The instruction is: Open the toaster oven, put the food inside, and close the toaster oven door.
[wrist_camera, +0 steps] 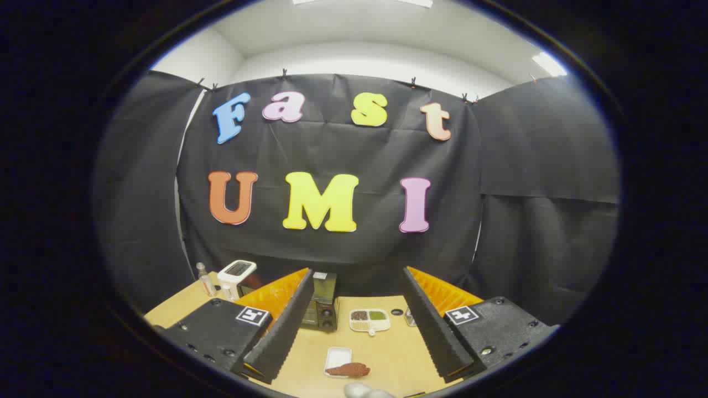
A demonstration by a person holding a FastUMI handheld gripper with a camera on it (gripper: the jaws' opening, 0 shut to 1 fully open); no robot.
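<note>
My gripper [359,369] is open, its two fingers spread wide and raised above a light wooden table [398,354]. Between the fingers, close in, a brown piece of food [348,369] lies on a small white rectangular plate [336,356]. Farther back, partly hidden behind the left finger, a dark toaster oven [322,309] stands with its control knobs on the right side. Whether its door is open or closed I cannot tell, since the left finger covers most of its front.
A white divided dish [369,319] with brown, green and pale fillings sits right of the oven. A small jar [410,316] stands beside the right finger. At the back left are a clear bottle [206,281] and a white appliance [237,272]. Pale rounded objects [365,391] lie nearest me.
</note>
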